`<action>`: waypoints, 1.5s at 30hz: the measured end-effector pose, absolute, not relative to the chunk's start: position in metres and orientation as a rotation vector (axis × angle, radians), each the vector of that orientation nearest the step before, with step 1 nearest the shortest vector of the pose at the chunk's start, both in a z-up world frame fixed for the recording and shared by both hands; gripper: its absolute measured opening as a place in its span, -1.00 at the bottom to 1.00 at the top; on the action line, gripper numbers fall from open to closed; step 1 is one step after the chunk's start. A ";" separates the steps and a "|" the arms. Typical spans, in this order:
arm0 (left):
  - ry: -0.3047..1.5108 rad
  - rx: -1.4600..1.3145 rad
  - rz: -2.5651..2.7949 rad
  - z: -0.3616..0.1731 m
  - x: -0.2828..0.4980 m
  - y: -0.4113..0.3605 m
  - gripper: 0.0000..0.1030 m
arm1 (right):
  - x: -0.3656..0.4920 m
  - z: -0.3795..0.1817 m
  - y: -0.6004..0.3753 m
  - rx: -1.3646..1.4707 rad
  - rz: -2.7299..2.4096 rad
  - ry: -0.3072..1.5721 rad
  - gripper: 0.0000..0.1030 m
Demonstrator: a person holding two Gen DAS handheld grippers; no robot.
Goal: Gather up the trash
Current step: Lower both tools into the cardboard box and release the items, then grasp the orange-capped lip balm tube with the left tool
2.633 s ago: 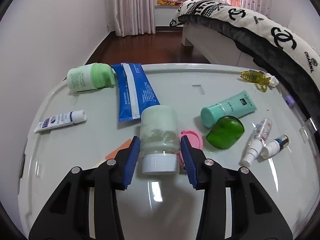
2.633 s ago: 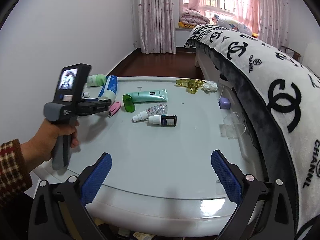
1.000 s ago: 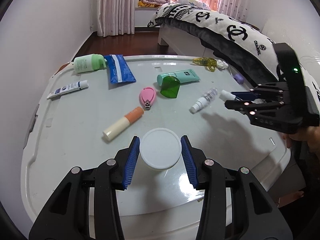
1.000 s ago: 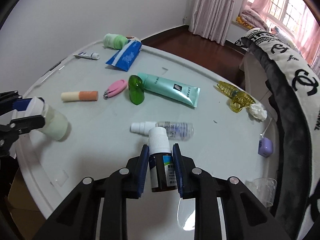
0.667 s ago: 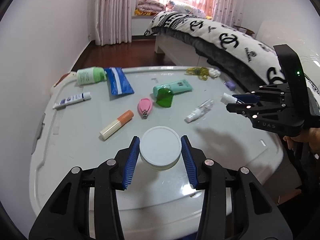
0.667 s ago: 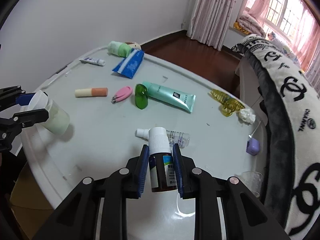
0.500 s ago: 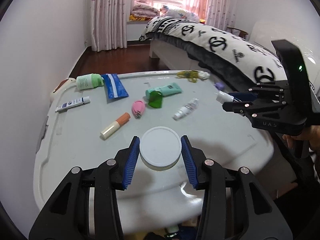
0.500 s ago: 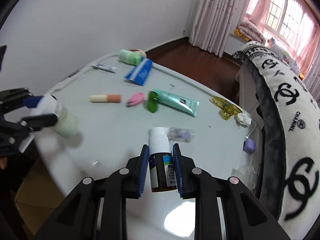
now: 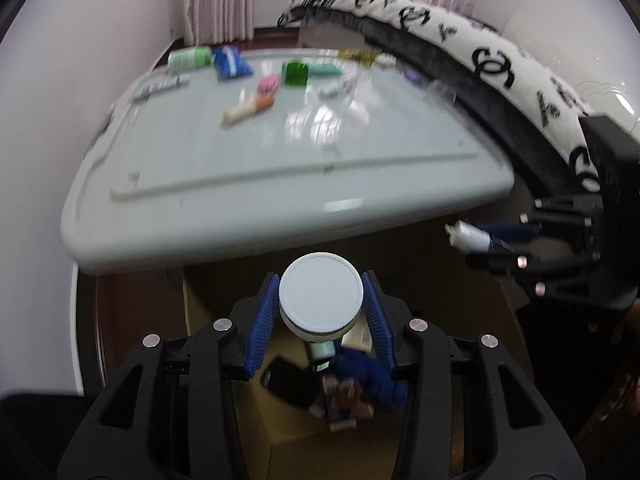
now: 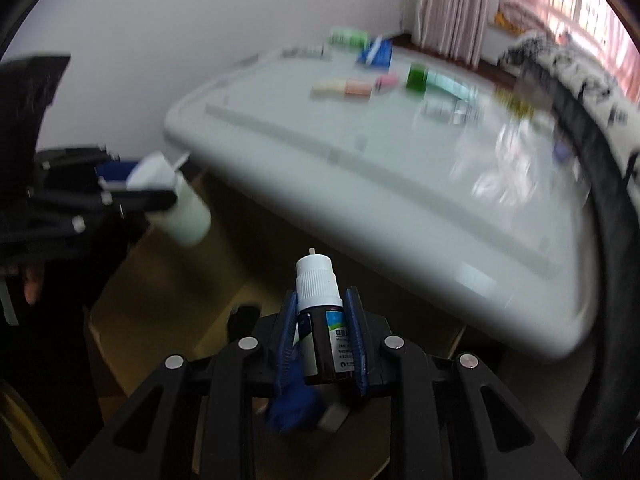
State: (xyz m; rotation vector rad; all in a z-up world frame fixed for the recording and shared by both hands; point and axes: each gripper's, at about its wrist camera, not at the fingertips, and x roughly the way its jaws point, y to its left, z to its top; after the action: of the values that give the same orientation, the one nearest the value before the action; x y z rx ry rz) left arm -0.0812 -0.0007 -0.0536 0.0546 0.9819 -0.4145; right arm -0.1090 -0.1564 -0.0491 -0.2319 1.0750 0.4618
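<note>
The left tongs (image 9: pixel 320 312) are gripping a white-capped jar (image 9: pixel 321 293), holding it off the desk's (image 9: pixel 280 168) near edge, above a cardboard box (image 9: pixel 288 432) with items inside. The right tongs (image 10: pixel 320 336) are clamping a small dark bottle (image 10: pixel 322 336) upright, also beyond that edge over the box. Tubes and bottles, blurred, are lying toward the desk's far edge.

Left gripper (image 9: pixel 321 316) clamping white-capped jar (image 9: pixel 321 293), above cardboard box (image 9: pixel 296 420)
</note>
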 end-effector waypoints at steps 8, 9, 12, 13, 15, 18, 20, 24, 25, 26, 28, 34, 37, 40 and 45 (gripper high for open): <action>0.969 0.033 -0.351 -0.047 -0.081 0.007 0.28 | -0.119 -0.049 -0.150 -0.213 0.467 1.066 0.55; 0.947 0.038 -0.353 -0.043 -0.080 0.008 0.28 | -0.116 -0.047 -0.153 -0.190 0.451 1.057 0.62; 0.904 0.069 -0.365 -0.027 -0.066 0.007 0.30 | -0.111 -0.041 -0.165 -0.131 0.414 1.023 0.78; 0.894 0.074 -0.372 -0.022 -0.061 0.008 0.32 | -0.108 -0.039 -0.170 -0.119 0.409 1.016 0.83; 0.863 0.080 -0.391 -0.010 -0.041 0.010 0.46 | -0.104 -0.035 -0.178 -0.092 0.387 0.991 0.90; 0.835 0.102 -0.413 0.001 -0.009 0.011 0.56 | -0.098 -0.035 -0.183 -0.055 0.349 0.984 0.90; 0.844 0.123 -0.407 0.000 0.020 0.010 0.61 | -0.091 -0.040 -0.189 -0.034 0.307 1.008 0.90; 0.903 0.127 -0.375 -0.012 0.074 0.013 0.61 | -0.080 -0.048 -0.199 -0.008 0.239 1.045 0.90; 0.915 0.129 -0.355 -0.015 0.085 0.013 0.61 | -0.078 -0.049 -0.201 -0.005 0.223 1.044 0.90; 0.920 0.123 -0.334 -0.018 0.099 0.014 0.61 | -0.077 -0.048 -0.202 -0.008 0.213 1.041 0.90; 0.919 0.109 -0.303 -0.024 0.121 0.015 0.61 | -0.078 -0.048 -0.203 -0.014 0.209 1.037 0.90; 0.888 0.086 -0.260 -0.041 0.165 0.006 0.61 | -0.077 -0.050 -0.200 -0.031 0.220 1.036 0.90; 0.900 0.142 -0.263 -0.053 0.179 -0.008 0.61 | -0.076 -0.049 -0.200 -0.027 0.224 1.033 0.90; 0.916 0.194 -0.280 -0.068 0.188 -0.019 0.61 | -0.074 -0.048 -0.201 -0.010 0.225 1.027 0.90; 0.967 0.231 -0.345 -0.088 0.186 -0.031 0.42 | -0.069 -0.047 -0.206 0.024 0.226 1.025 0.90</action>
State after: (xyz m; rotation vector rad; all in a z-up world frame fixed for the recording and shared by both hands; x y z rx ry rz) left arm 0.1859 -0.0313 -0.0881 0.2306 0.9675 -0.3454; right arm -0.0692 -0.2061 -0.0471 0.0245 1.0248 0.2258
